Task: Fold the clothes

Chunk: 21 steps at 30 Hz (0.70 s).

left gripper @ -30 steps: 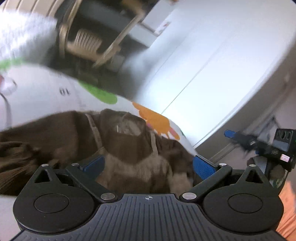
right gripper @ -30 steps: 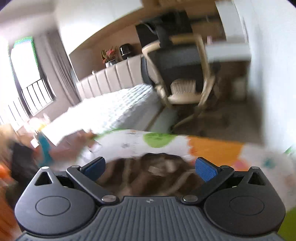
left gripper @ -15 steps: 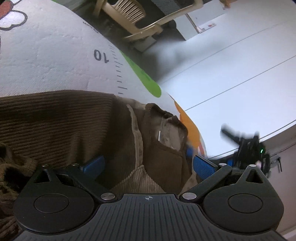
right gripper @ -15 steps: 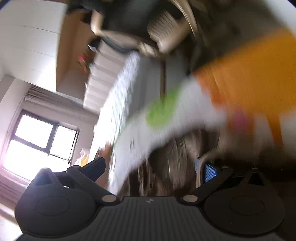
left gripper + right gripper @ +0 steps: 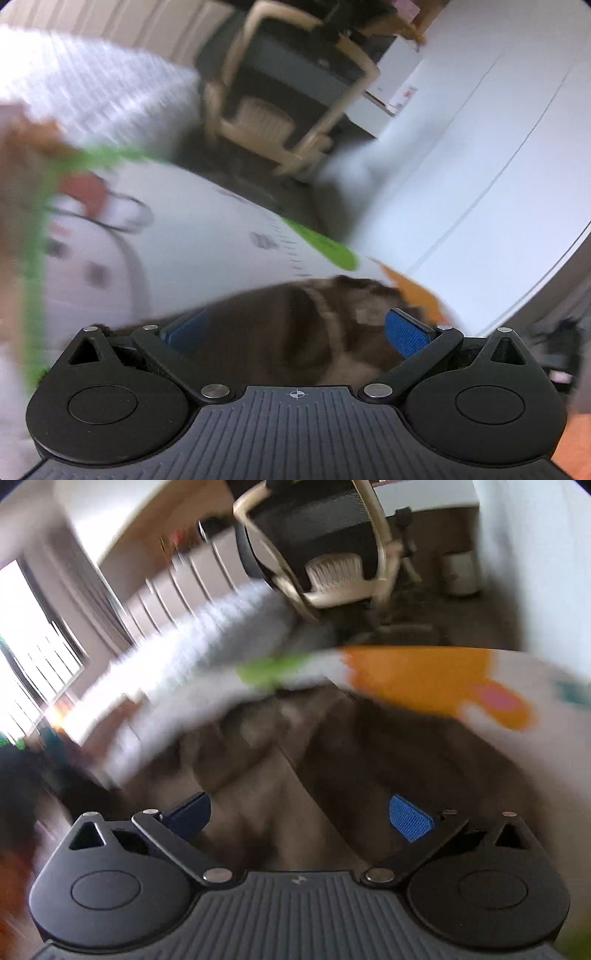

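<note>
A brown corduroy garment (image 5: 280, 325) lies on a white play mat (image 5: 192, 243) with coloured prints. It fills the gap in front of my left gripper (image 5: 293, 330), whose blue-padded jaws stand wide apart just above it. In the right wrist view the same garment (image 5: 295, 760) shows blurred, with a paler lining strip. My right gripper (image 5: 299, 814) is open right over it, jaws wide apart, holding nothing. Both views are motion-blurred.
A beige chair (image 5: 280, 118) and a dark desk stand beyond the mat's far edge. A white quilted bed (image 5: 92, 85) is at the left. White wardrobe doors (image 5: 480, 155) line the right. A bright window (image 5: 33, 664) is at the far left.
Both grippers have swung: the left tipped up from close over the garment, showing more mat and room. The right rolled back level from a strong tilt. Both stay open.
</note>
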### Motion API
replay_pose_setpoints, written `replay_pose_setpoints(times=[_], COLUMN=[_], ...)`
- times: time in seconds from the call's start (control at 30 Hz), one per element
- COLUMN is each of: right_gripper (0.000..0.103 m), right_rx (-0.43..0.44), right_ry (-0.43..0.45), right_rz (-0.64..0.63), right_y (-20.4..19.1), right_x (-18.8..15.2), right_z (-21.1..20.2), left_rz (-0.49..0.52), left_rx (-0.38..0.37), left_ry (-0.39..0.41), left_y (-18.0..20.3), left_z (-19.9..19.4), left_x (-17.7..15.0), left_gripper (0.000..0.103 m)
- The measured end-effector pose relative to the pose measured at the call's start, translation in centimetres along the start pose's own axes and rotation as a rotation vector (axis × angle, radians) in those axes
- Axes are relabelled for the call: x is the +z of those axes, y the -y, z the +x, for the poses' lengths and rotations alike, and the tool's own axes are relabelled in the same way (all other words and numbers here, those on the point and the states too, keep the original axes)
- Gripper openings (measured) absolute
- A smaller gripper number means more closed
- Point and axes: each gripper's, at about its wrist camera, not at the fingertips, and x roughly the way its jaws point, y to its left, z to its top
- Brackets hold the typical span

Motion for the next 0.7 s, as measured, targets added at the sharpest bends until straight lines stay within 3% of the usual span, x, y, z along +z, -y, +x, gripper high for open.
replay_pose_setpoints(times=[0.17,0.23,0.3,0.47,0.63,0.7], right_gripper=[0.103,0.103,0.103,0.103,0.103,0.103], right_rx=[-0.424,-0.496,-0.465,-0.371,-0.282,-0.26], right_ry=[0.06,0.098,0.136,0.213,0.232,0.229], right_rz=[-0.211,-0.19,-0.109,-0.074,-0.066,-0.073], right_y=[0.7,1.6,2.4,1.9,0.1,-0.5], right_x=[-3.5,-3.9,-3.6,-3.6,-3.5,-3.7], right_z=[-4.0,-5.0,-5.9,-6.9,-5.5,-5.3], left_rz=[-0.02,-0.056,-0.159,-0.339,-0.472,-0.495], left_rx=[0.123,0.157,0.147,0.172,0.169,0.188], left_ry=[-0.014,-0.018,0.009,0.099,0.041,0.009], left_y=[-1.1,-1.5,-2.0,-4.0,-5.8,-6.0], left_z=[-3.4,-4.6,-6.3,-9.4,-6.8,-5.3], left_x=[-3.2,-4.7,-6.2,-8.2,-9.1,-9.6], left_gripper=[0.103,0.103,0.103,0.103,0.097,0.066])
